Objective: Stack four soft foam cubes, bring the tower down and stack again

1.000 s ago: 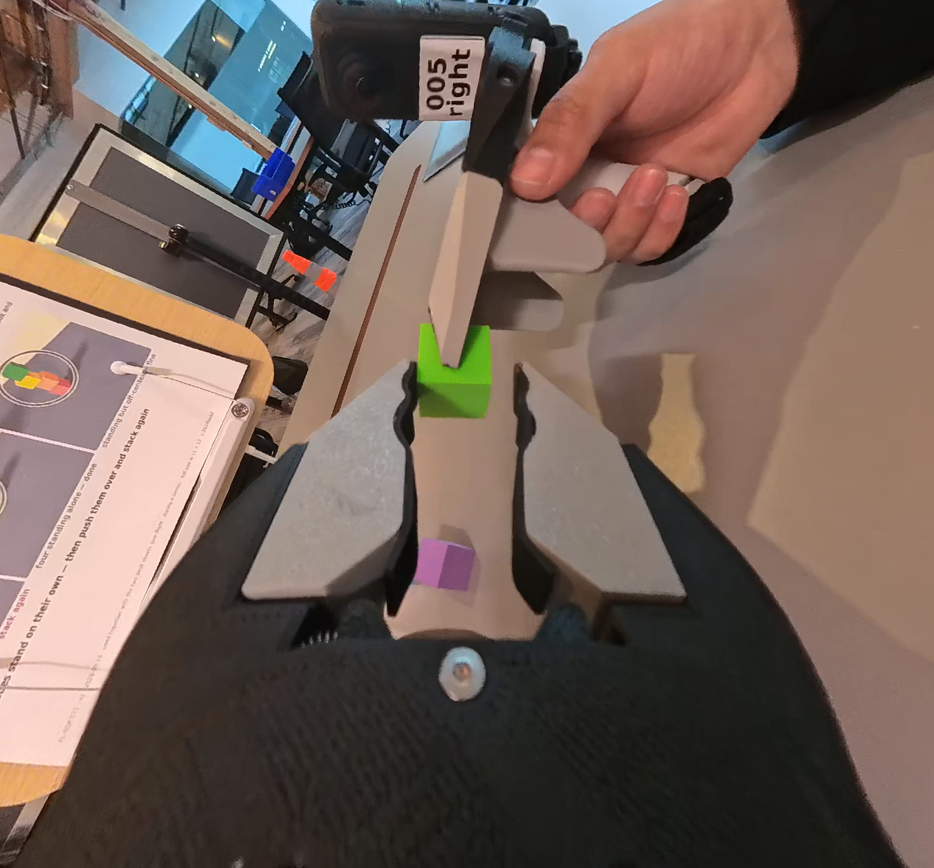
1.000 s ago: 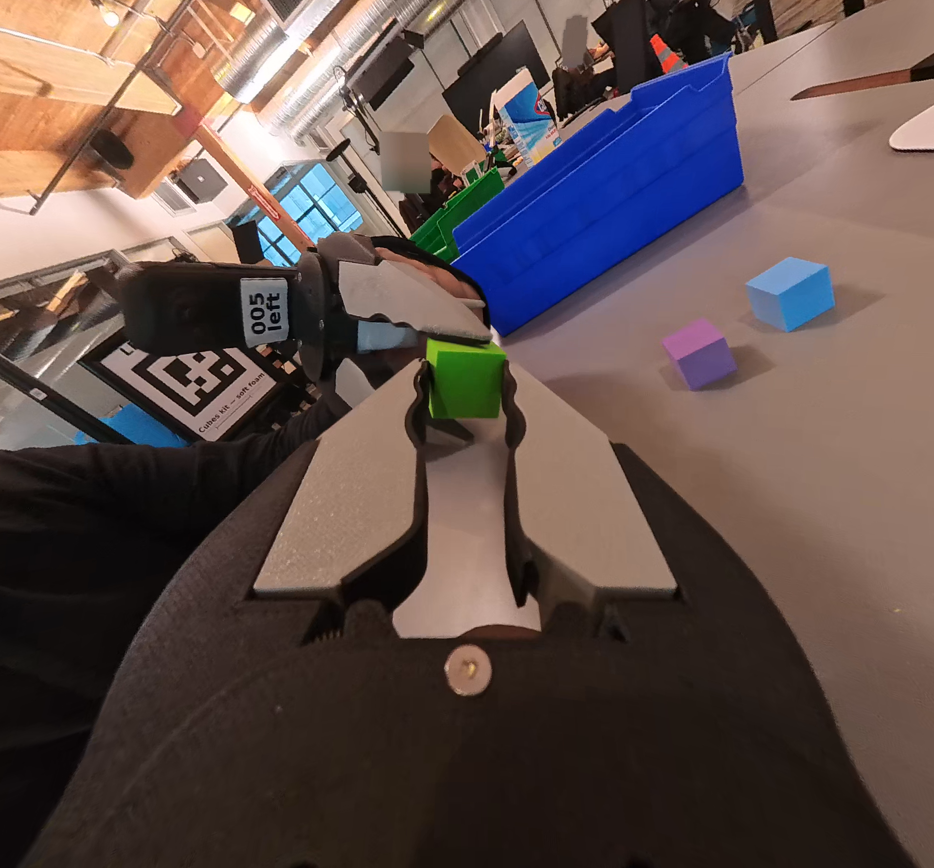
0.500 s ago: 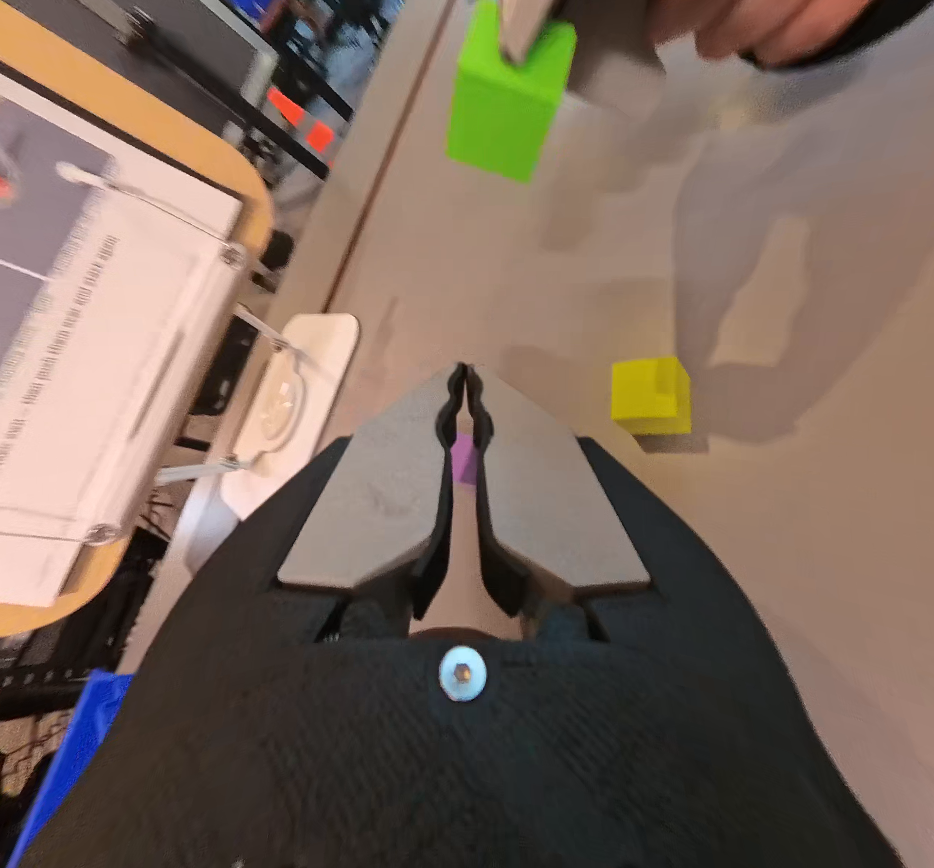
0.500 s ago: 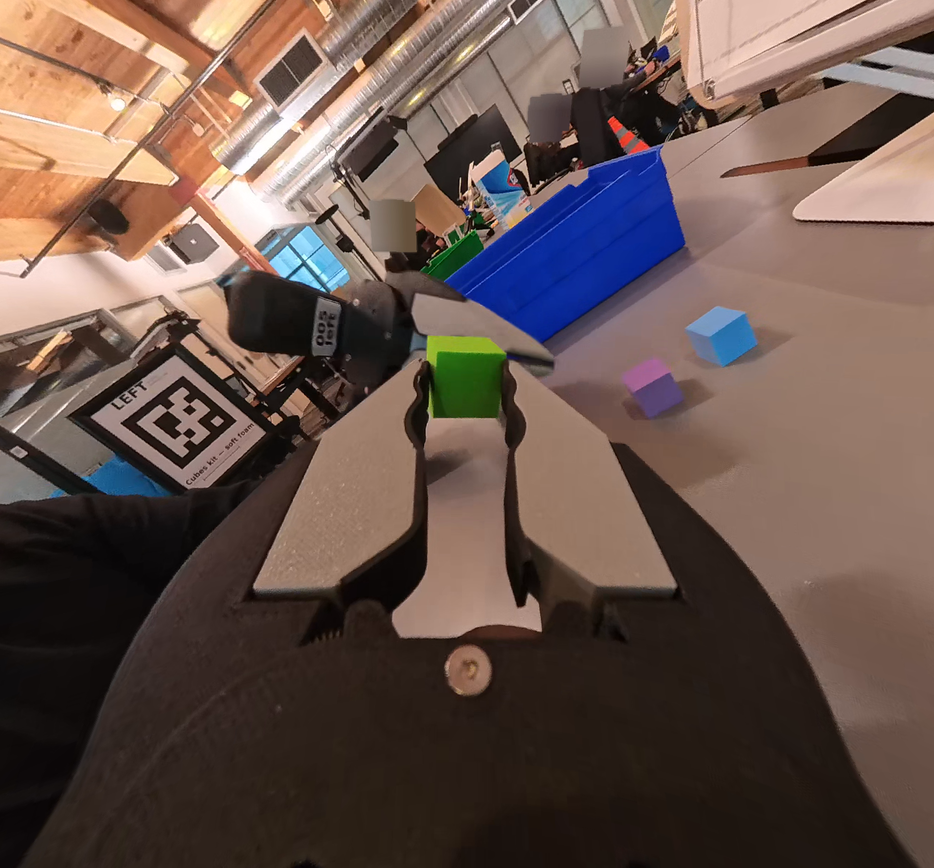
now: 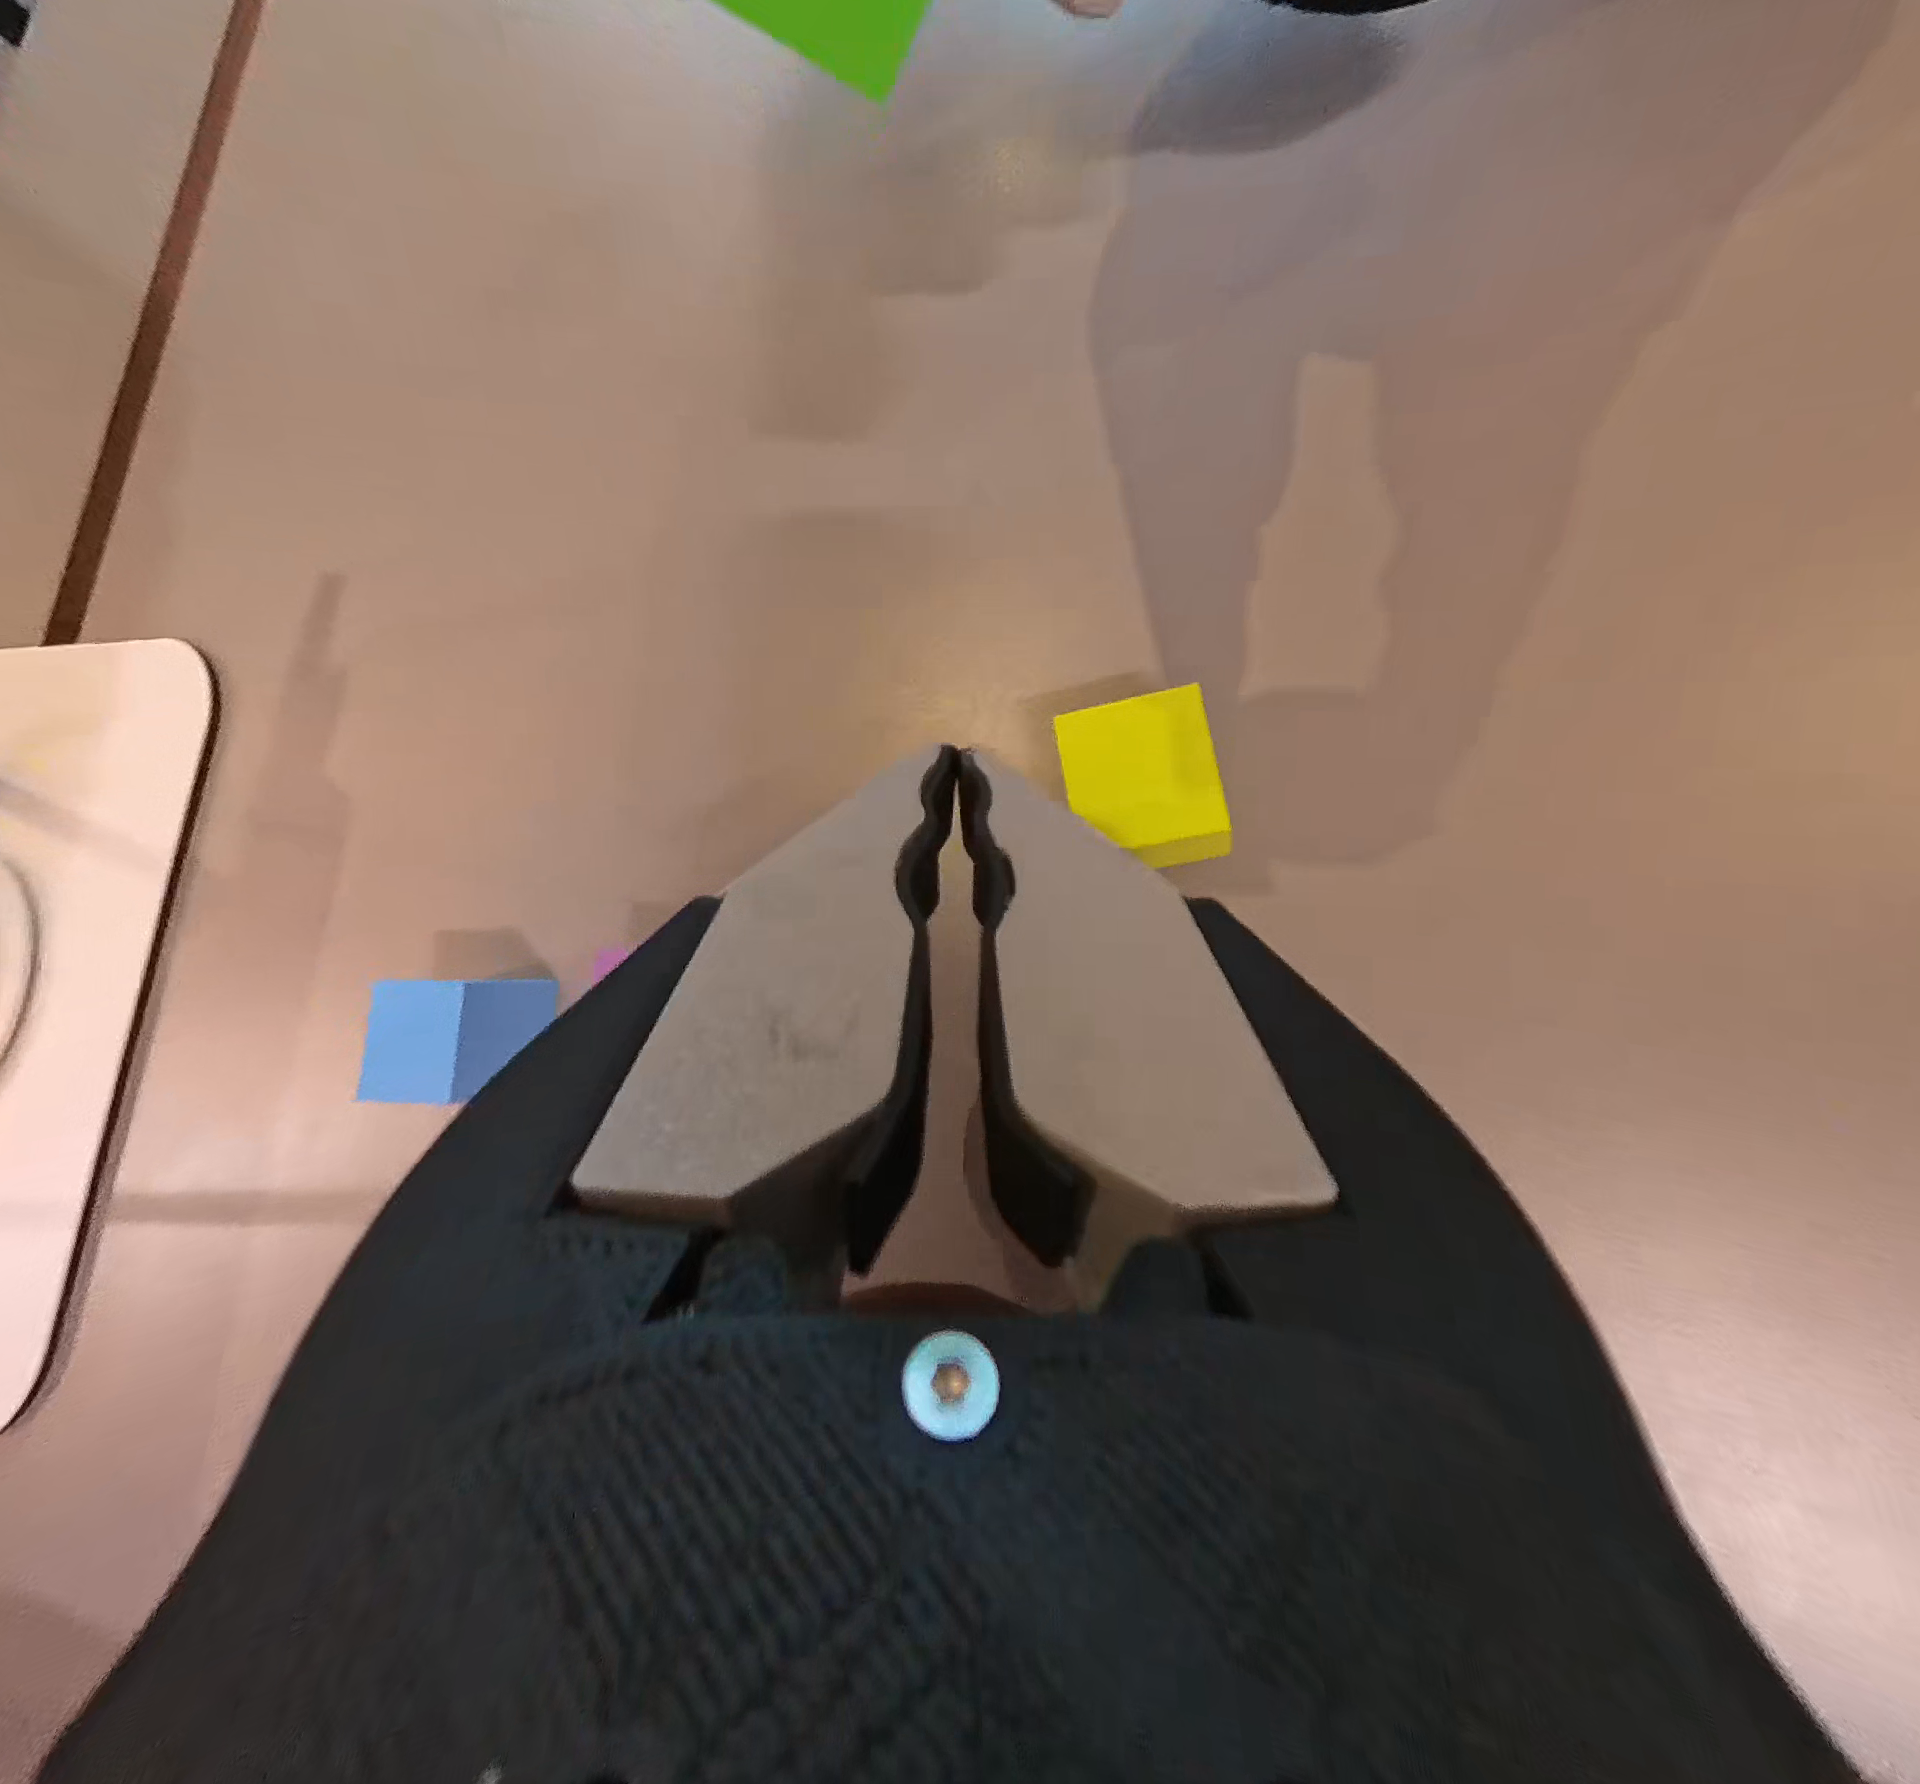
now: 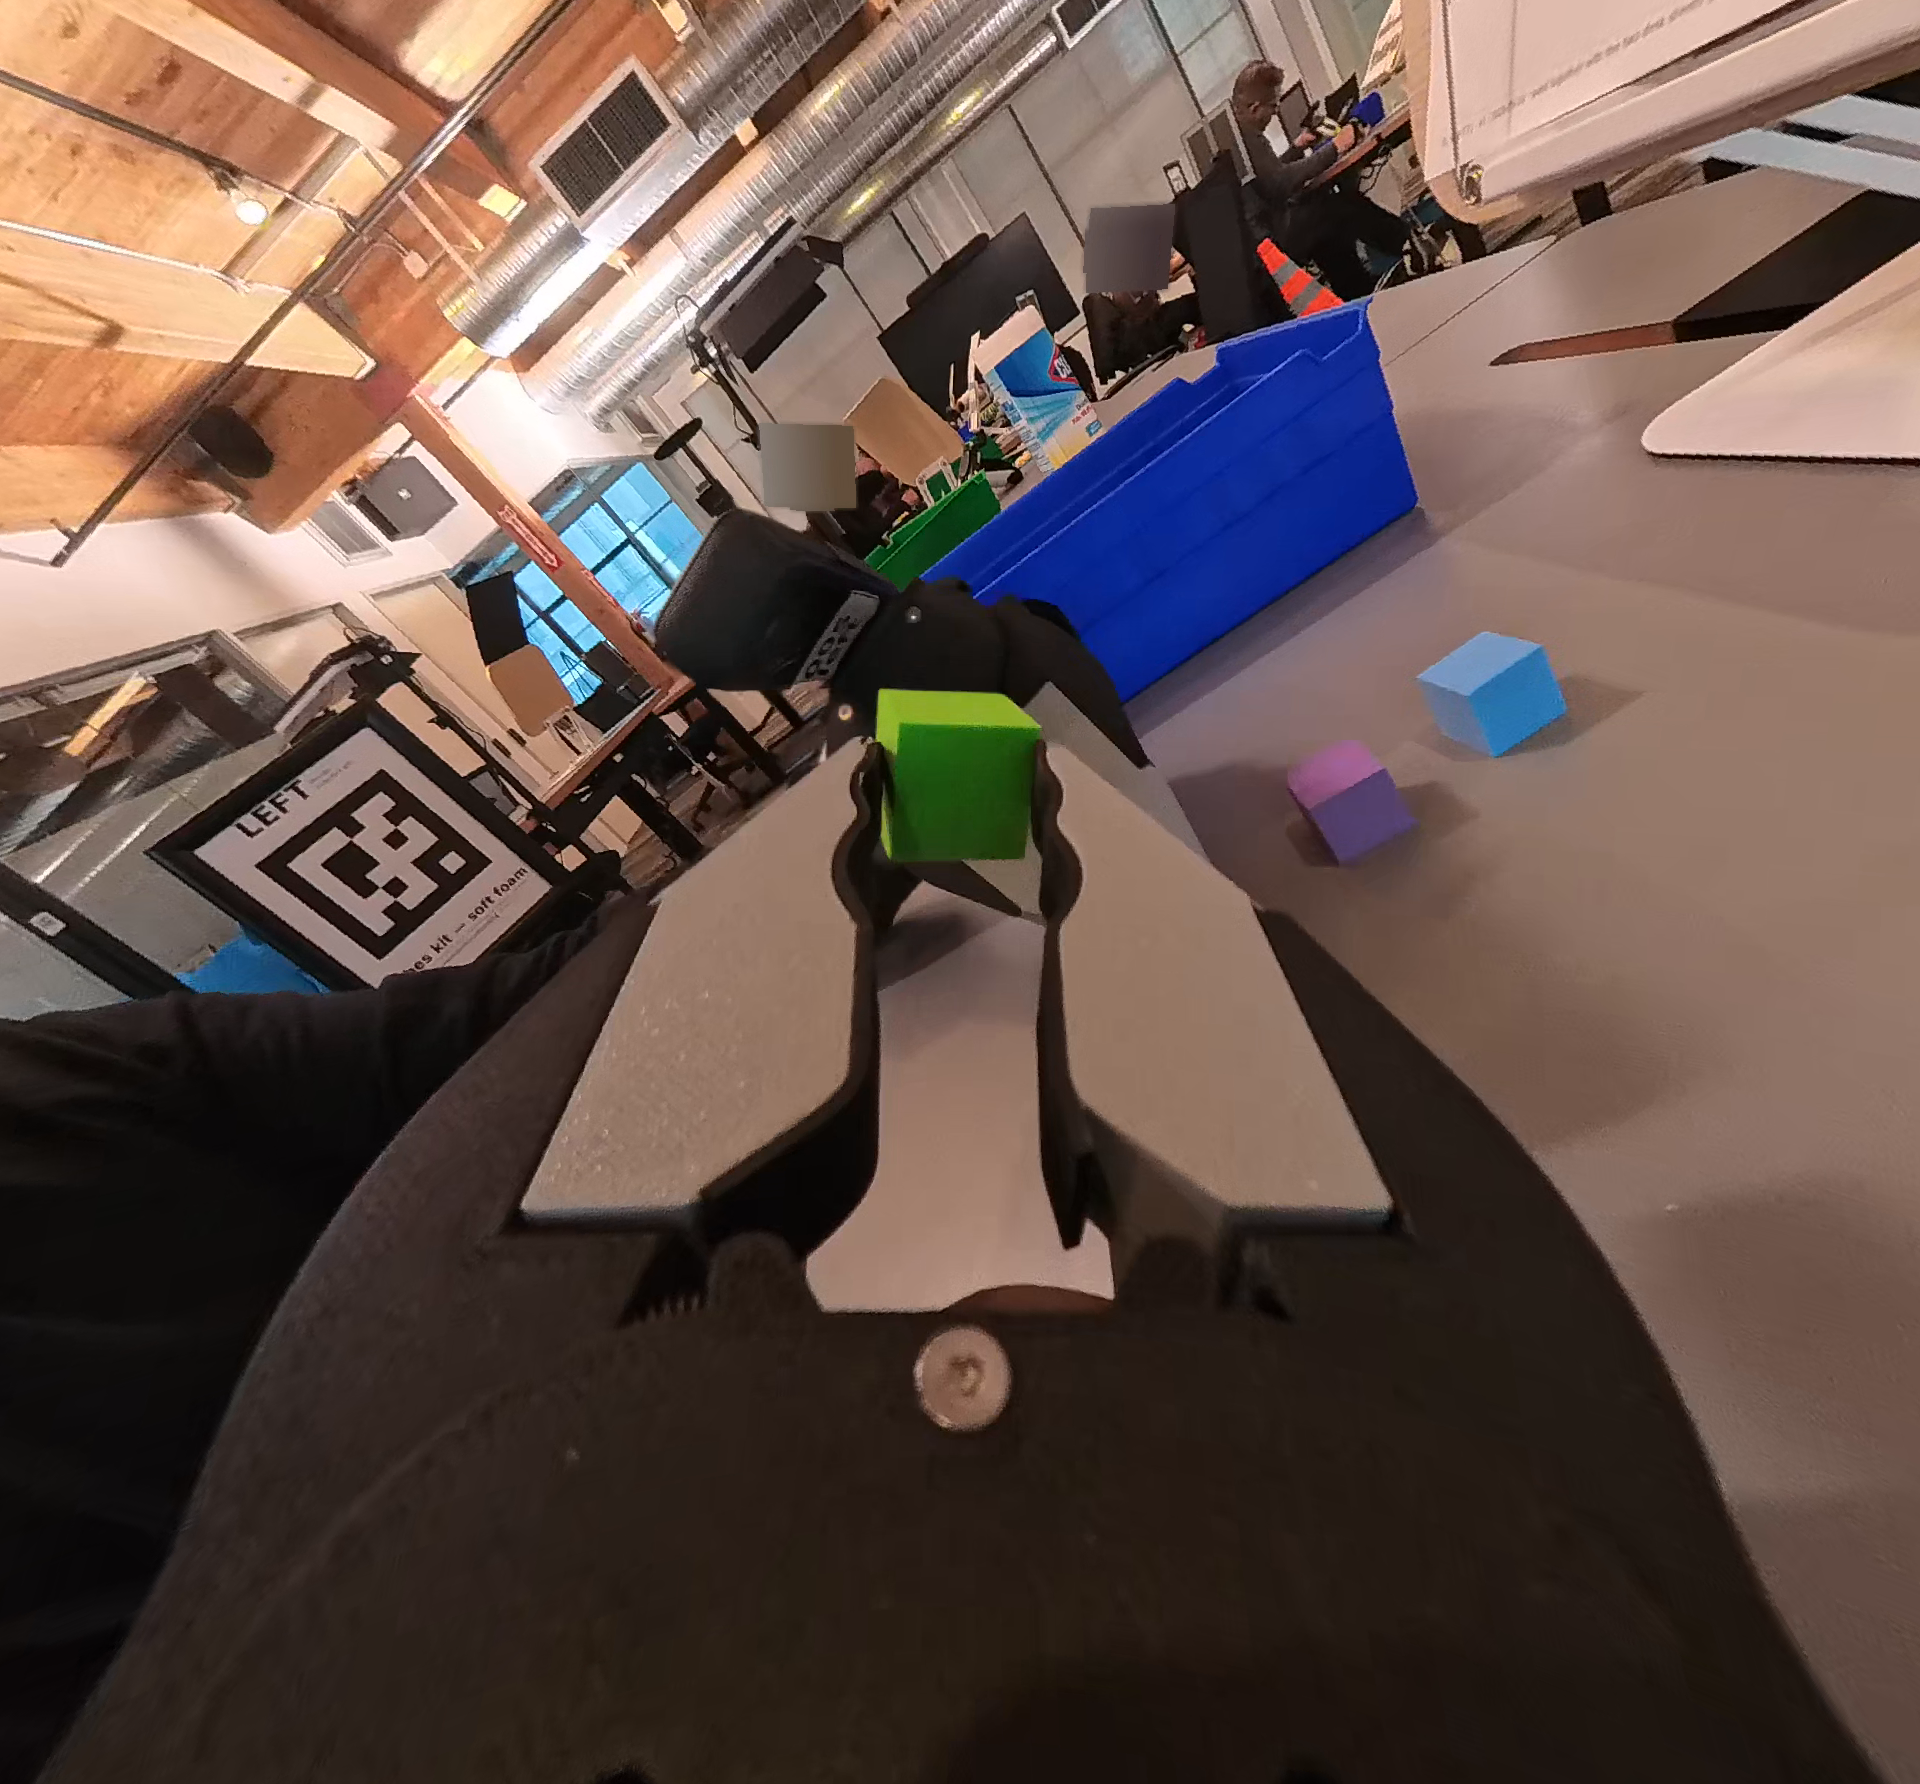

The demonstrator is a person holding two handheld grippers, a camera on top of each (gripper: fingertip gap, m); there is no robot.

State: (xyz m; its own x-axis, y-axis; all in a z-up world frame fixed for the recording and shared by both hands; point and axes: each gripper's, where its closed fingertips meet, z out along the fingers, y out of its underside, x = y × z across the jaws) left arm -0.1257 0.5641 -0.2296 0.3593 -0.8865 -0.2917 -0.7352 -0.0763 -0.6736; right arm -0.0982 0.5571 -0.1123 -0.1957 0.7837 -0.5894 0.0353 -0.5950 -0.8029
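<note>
From your left wrist view, the left gripper (image 5: 951, 755) is pinched fully closed on nothing, pointing down at the table (image 5: 520, 384). Only here do you get the yellow cube (image 5: 1141, 773), sitting just right of the tips. The blue cube (image 5: 457, 1038) is back to the left.

Your right wrist view is the one that shows the grab: the right gripper (image 6: 958, 778) has the green cube (image 6: 956, 778) squeezed between both pads, up off the table. It's bright, sharp-edged, not squashed. The purple cube (image 6: 1351, 804) and blue cube lie off to the right, apart.
</note>
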